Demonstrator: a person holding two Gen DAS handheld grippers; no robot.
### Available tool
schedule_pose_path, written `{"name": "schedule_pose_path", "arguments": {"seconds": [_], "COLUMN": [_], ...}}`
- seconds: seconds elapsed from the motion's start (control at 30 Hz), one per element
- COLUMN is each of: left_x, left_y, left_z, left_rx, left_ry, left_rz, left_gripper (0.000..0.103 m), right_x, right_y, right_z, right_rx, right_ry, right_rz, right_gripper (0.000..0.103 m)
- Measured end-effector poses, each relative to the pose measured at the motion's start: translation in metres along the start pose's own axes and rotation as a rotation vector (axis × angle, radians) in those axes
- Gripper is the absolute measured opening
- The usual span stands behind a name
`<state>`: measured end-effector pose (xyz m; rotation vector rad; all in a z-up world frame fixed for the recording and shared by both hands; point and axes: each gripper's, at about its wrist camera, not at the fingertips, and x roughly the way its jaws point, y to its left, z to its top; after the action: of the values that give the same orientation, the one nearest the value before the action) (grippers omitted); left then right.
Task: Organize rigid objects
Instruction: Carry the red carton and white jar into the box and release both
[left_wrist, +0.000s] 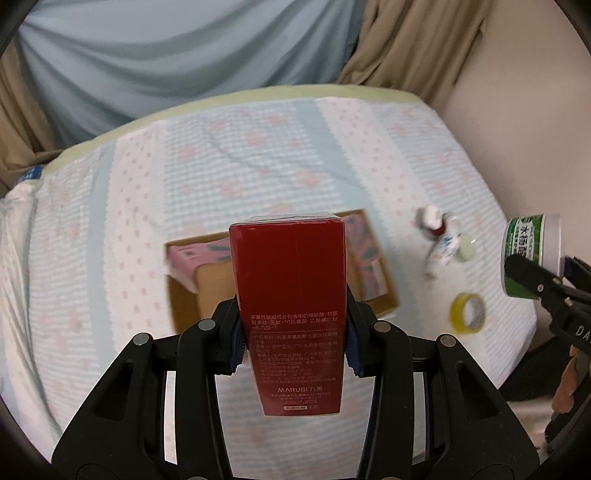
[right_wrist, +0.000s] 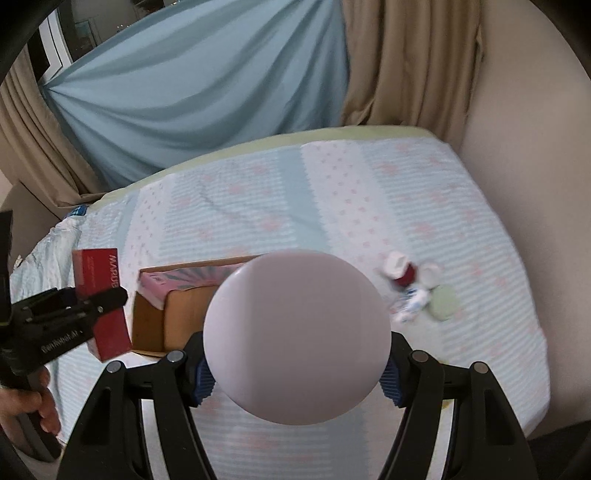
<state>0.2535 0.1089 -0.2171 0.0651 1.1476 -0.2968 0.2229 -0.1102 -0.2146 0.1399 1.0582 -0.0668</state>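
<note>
My left gripper (left_wrist: 293, 347) is shut on a tall red MARUBI box (left_wrist: 290, 295) and holds it above the bed, in front of an open cardboard box (left_wrist: 188, 295) with a pink package inside. My right gripper (right_wrist: 297, 376) is shut on a round green-labelled jar; its white end (right_wrist: 297, 336) fills the right wrist view. The jar (left_wrist: 532, 254) also shows at the right edge of the left wrist view. The red box (right_wrist: 101, 295) and left gripper (right_wrist: 107, 301) show at the left of the right wrist view, beside the cardboard box (right_wrist: 173, 317).
A yellow tape roll (left_wrist: 468, 314) lies on the bed to the right of the cardboard box. A small cluster of bottles and a pale green lid (right_wrist: 417, 291) lies further right. The bed edge, curtains and a wall surround the bedspread (right_wrist: 332, 192).
</note>
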Motion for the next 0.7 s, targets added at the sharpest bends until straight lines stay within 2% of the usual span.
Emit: {"name": "schedule_pose_path", "arguments": {"seconds": [0.27, 0.47, 0.7], "left_x": [0.058, 0.113, 0.186], "left_y": [0.059, 0.074, 0.077], "left_z": [0.011, 0.018, 0.023], "left_rx": [-0.003, -0.002, 0.039], "left_ry": [0.091, 0.171, 0.27], "left_rz": [0.013, 0.018, 0.023], "left_gripper": [0.038, 0.038, 0.038], "right_x": [0.069, 0.138, 0.214], "right_y": [0.064, 0.087, 0.094], "right_z": [0.007, 0.007, 0.003], "right_rx": [-0.059, -0.168, -0.247], "right_ry": [0.093, 0.168, 0.251], "right_rz": [0.006, 0.013, -0.004], "right_gripper": [0.066, 0.066, 0.066]}}
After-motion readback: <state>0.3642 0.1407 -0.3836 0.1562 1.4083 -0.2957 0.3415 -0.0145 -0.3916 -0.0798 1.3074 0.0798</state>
